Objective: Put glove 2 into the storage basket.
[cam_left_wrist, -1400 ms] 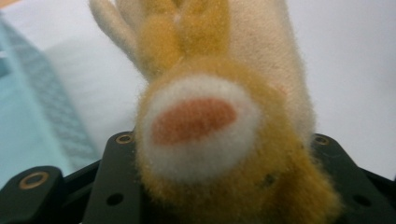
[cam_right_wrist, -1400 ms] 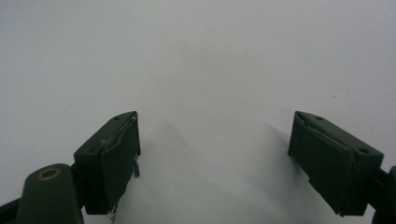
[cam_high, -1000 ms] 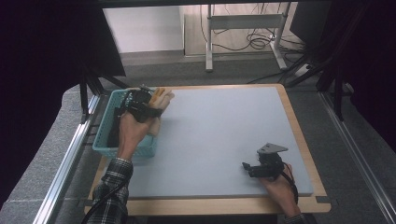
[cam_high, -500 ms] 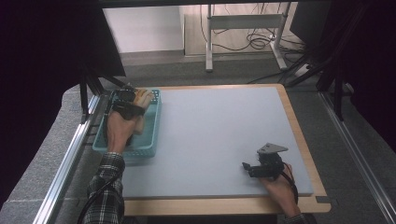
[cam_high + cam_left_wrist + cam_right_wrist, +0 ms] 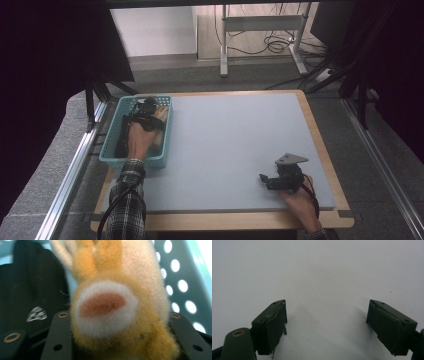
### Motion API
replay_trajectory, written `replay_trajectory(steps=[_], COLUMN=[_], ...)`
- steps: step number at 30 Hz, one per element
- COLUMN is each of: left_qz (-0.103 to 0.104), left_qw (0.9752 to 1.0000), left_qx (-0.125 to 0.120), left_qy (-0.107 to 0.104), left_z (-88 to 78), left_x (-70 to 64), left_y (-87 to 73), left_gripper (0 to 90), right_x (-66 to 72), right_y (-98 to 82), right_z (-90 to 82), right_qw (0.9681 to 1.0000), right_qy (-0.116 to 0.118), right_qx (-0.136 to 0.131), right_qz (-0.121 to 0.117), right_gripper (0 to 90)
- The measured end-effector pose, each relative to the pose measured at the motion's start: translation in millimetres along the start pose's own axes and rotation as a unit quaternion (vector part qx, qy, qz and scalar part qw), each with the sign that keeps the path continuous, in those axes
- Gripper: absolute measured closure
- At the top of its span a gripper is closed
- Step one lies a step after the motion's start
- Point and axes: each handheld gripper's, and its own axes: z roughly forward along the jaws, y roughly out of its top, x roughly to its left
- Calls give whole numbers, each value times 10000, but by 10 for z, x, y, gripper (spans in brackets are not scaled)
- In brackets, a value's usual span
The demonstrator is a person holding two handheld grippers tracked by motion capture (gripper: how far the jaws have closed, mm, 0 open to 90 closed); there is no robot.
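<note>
Grey carpet and dark curtains are surrounding a wooden-edged table [image 5: 325, 165] that is carrying a pale blue-grey rectangular mat [image 5: 235, 145]. At the mat's left edge a teal perforated plastic basket [image 5: 111, 150] is sitting, and everything else is placed from it.

Inside the basket, toward its far right corner, the left gripper [image 5: 145, 116] is reaching in, with the person's hand and plaid sleeve [image 5: 125, 200] coming over the near rim. Its jaws are pinching a fuzzy orange-and-cream plush toy [image 5: 112, 305]; in the left gripper view the toy is bulging between the two black jaws, which are pressing against its sides. The jaws have just been opening slightly, yet the toy is still sitting between them. In the high view the toy [image 5: 160, 114] is lying within the basket, close to the right wall. A black fabric item [image 5: 30, 290] is resting beside the toy in the basket, and the basket's holed wall [image 5: 182, 290] is rising on the toy's other side.

Well apart from the basket, near the mat's front right corner, the right gripper [image 5: 267, 181] is resting low over the mat. Its jaws are spread wide with nothing between them, as the right gripper [image 5: 327, 325] view is showing over bare mat.
</note>
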Motion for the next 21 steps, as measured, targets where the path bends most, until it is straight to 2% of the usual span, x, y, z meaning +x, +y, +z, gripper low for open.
replay_trajectory(steps=[3, 5, 6, 9, 10, 12, 15, 18, 19, 20, 21], left_qz=[31, -201, -302, -312, -330, -339, -267, -258, -258, -243, -243], left_qw=[9999, 9994, 9989, 9988, 9985, 9981, 9985, 9982, 9982, 9975, 9975], left_qx=[96, 159, 205, 245, 189, 124, 66, -190, -190, -365, -365], left_qy=[-26, -239, -300, -276, -382, -499, -468, -511, -511, -551, -551], left_z=[56, 96, 110, 122, 111, 77, -1, -172, -172, -269, -269], left_x=[-18, 46, 78, 117, 133, 145, 151, 188, 188, 210, 210], left_y=[13, 10, 4, -19, -33, -37, -28, -24, -24, -30, -30], left_gripper=[475, 457, 411, 278, 278, 190, 121, 95, 97, 106, 119], right_x=[0, -1, 0, 0, 0, 0, 0, 0, 0, 0, 0], right_y=[0, 0, 0, 0, 0, 0, 0, 0, 0, 0, 0], right_z=[0, 0, 0, 0, 0, 0, 0, 0, 0, 0, 0], right_qw=[10000, 10000, 10000, 10000, 10000, 10000, 10000, 10000, 10000, 10000, 10000], right_qy=[0, 0, -1, 0, -1, -2, -3, -2, -2, -2, -2], right_qx=[0, 0, 0, 0, 0, 2, 2, 2, 2, 3, 3], right_qz=[-1, -1, 1, 0, 0, -1, -5, -2, -2, -2, -2], right_gripper=[161, 161, 161, 161, 161, 161, 161, 161, 161, 161, 161])
